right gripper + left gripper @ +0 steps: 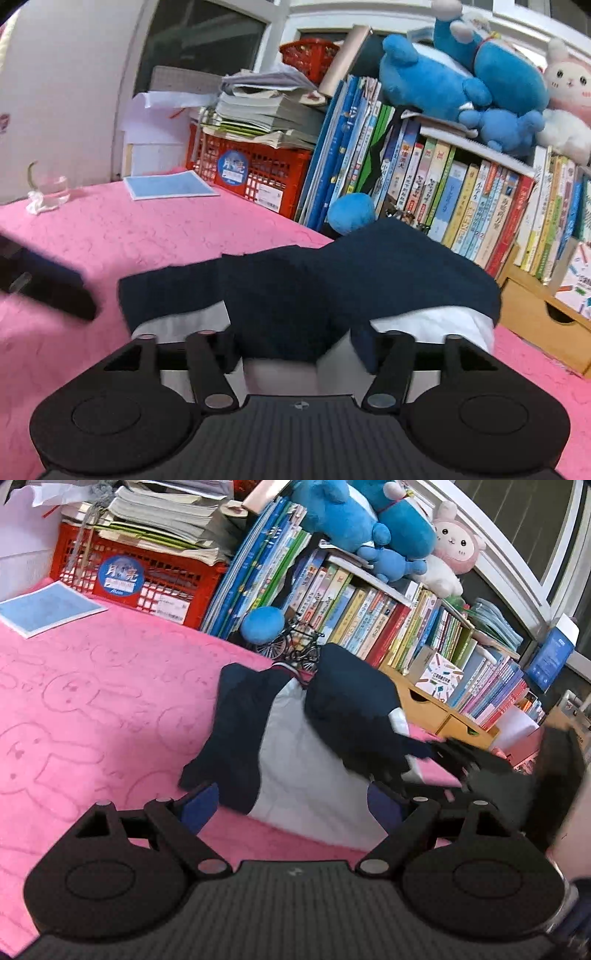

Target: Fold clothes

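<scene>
Right now my left gripper (291,805) stands wide open with nothing between its blue pads (199,805); the pink blanket (92,720) and the near edge of the garment (295,775) show through the gap. The garment, navy with a white body, lies partly folded on the blanket just ahead of the left gripper at twelve o'clock, its navy sleeves laid over the white middle. In the left wrist view my right gripper (458,760) comes in blurred from three o'clock, at the garment's right edge; whether it touches the cloth there I cannot tell.

From the right wrist view, my right gripper (303,343) has its jaws parted, and navy cloth of the garment (332,280) with white beneath it lies in the gap. The pads do not appear to press on it. At nine o'clock in that view my left gripper (55,291) is a dark blur over the blanket (147,236), apart from the garment's left end.

Behind the garment, at twelve to two o'clock, a row of books (461,206) stands with blue plush toys (461,81) on top. A red crate (140,576) loaded with papers sits at eleven o'clock in the left wrist view.
</scene>
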A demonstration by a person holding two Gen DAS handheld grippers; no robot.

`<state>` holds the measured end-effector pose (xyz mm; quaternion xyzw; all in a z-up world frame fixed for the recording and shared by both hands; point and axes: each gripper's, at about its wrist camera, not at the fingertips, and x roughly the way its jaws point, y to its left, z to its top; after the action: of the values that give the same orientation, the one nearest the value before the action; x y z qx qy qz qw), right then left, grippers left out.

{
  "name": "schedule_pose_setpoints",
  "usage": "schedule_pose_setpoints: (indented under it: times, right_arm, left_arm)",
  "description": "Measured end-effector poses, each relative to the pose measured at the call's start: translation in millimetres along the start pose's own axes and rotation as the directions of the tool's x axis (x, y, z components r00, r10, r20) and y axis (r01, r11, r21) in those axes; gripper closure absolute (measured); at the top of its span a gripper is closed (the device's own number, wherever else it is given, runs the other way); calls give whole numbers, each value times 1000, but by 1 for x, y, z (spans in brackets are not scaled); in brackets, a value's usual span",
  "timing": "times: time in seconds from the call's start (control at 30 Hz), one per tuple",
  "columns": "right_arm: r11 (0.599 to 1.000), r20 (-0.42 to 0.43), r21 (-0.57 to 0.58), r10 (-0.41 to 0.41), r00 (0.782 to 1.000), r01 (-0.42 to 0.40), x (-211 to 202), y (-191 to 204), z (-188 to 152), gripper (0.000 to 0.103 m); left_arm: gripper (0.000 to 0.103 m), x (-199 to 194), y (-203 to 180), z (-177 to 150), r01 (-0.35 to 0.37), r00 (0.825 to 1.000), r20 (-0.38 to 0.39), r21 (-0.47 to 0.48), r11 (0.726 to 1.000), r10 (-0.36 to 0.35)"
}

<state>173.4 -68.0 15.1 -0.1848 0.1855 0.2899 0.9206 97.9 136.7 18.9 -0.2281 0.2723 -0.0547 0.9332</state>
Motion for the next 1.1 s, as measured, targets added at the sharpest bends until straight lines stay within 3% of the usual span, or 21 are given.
schedule_pose_setpoints:
  times: [0.17, 0.3, 0.4, 0.57, 0.6, 0.67, 0.7, 0.77, 0.8, 0.87, 0.97, 1.03, 1.1]
  right_arm:
    - [993, -21, -79, -86, 996, 84, -38, 0, -34, 29]
    - [988, -52, -36, -155, 987, 153, -47, -8, -56, 28]
    - [984, -56, 50, -166, 985, 169, -47, -15, -65, 26]
    - [978, -59, 38, -204, 977, 206, -46, -10, -66, 23]
    - [976, -59, 30, -212, 975, 214, -46, -8, -66, 23]
    - [973, -61, 14, -231, 971, 232, -46, -5, -66, 21]
    - [971, -59, 7, -237, 970, 238, -47, -3, -66, 21]
    - [970, -51, -7, -245, 968, 245, -48, -1, -66, 18]
    - [969, -46, -9, -246, 968, 246, -48, 0, -65, 18]
    - [968, -37, -6, -250, 968, 250, -51, 0, -65, 16]
    - [965, -39, 27, -258, 965, 259, -53, -6, -65, 14]
    - [966, -50, 43, -252, 967, 254, -53, -10, -65, 14]
    - [968, -51, 39, -247, 968, 249, -54, -9, -66, 14]
  left_arm:
    - [14, 32, -13, 3, 99, 993, -55, -62, 993, -103]
    - [14, 64, -22, 4, 120, 986, -96, -148, 982, -135]
    - [14, 80, -33, 5, 106, 989, -81, -163, 981, -120]
    - [16, 99, -51, 5, 99, 995, 0, -149, 984, -100]
    - [20, 102, -53, 5, 106, 994, 12, -152, 983, -106]
    - [41, 107, -56, 6, 117, 993, 31, -158, 980, -114]
    - [46, 109, -55, 7, 116, 993, 35, -164, 980, -112]
    - [87, 111, -54, 10, 93, 995, 44, -174, 980, -87]
    - [91, 107, -53, 11, 77, 996, 66, -172, 982, -67]
    - [93, 89, -53, 16, 59, 986, 162, -134, 989, -37]
    - [91, 77, -63, 20, 4, 977, 214, -36, 999, 4]
    - [86, 85, -66, 20, 7, 987, 162, -23, 1000, -4]
    - [68, 101, -66, 20, 18, 996, 85, -40, 999, -14]
